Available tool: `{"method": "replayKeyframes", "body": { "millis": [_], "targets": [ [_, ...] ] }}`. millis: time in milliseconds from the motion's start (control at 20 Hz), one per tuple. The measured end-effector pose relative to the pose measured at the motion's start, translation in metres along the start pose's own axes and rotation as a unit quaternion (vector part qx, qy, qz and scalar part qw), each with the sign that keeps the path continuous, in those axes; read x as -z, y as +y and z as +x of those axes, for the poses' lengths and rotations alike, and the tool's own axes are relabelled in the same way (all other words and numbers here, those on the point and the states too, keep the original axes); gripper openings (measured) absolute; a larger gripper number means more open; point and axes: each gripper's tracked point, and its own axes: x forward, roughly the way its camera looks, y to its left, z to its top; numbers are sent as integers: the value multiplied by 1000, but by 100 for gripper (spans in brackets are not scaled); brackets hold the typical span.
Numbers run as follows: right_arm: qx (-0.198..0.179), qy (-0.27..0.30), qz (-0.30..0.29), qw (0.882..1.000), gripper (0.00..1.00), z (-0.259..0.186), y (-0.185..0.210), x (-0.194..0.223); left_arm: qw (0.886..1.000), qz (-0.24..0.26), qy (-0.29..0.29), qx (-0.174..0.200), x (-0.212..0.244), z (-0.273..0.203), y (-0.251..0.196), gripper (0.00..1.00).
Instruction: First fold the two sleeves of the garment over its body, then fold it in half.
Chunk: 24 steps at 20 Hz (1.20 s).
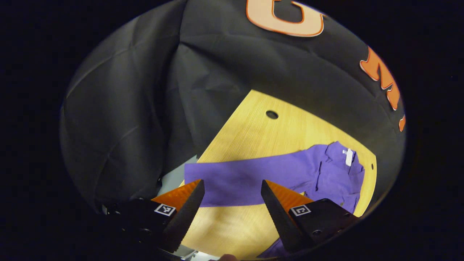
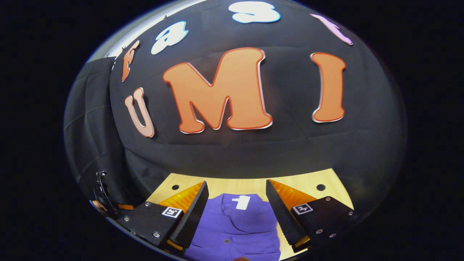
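Purple button-front cloth garment (image 1: 326, 174) lies flat on the light wooden desk (image 1: 253, 134). Left gripper view: one long sleeve (image 1: 235, 181) stretched sideways, left tongs (image 1: 232, 188) released above it. Right gripper view: collar with white tag (image 2: 241, 202), right tongs (image 2: 236, 192) released, grasping nothing.

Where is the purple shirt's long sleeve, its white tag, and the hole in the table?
sleeve (image 1: 232, 185): left gripper view, middle of its length.
white tag (image 2: 241, 202): right gripper view, its centre.
hole (image 1: 272, 115): left gripper view, its dark opening.
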Motion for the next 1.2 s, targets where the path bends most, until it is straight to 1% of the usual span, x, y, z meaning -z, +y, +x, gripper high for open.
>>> {"method": "replayKeyframes", "body": {
  "millis": [200,350,450,550,750,800,850,900,1000,1050,1100,1150,1200],
  "targets": [
    [39,-23,-3,999,94,-33,-42,3,997,-3,78,-8,23,28,20,99],
    [59,-36,-1,998,94,-54,-59,2,993,-5,116,-30,38,59,33,99],
    [66,-47,0,997,94,-63,-65,2,989,-11,140,-37,48,72,36,99],
    [70,-44,4,997,94,-69,-70,8,985,-19,165,-38,56,83,35,99],
    [80,-35,2,996,94,-74,-76,17,981,-21,187,-47,61,109,44,99],
    [81,-33,0,996,100,-75,-74,18,980,-21,193,-50,63,113,46,99],
    [81,-31,-1,996,100,-75,-74,18,979,-21,197,-46,64,119,44,99],
    [78,-29,-1,996,94,-74,-72,19,978,-21,203,-48,67,119,45,98],
    [76,-27,-3,997,94,-74,-72,19,978,-15,202,-44,64,118,44,92],
    [77,-27,-4,997,100,-73,-72,20,979,-11,197,-42,61,119,42,87],
    [73,-25,-4,997,100,-72,-71,21,980,-9,195,-40,59,120,42,72],
    [72,-23,-3,997,94,-71,-71,23,980,-8,195,-35,59,121,39,57],
    [70,-21,-2,997,94,-69,-70,25,981,-6,193,-28,60,121,37,42]
  ]
}}
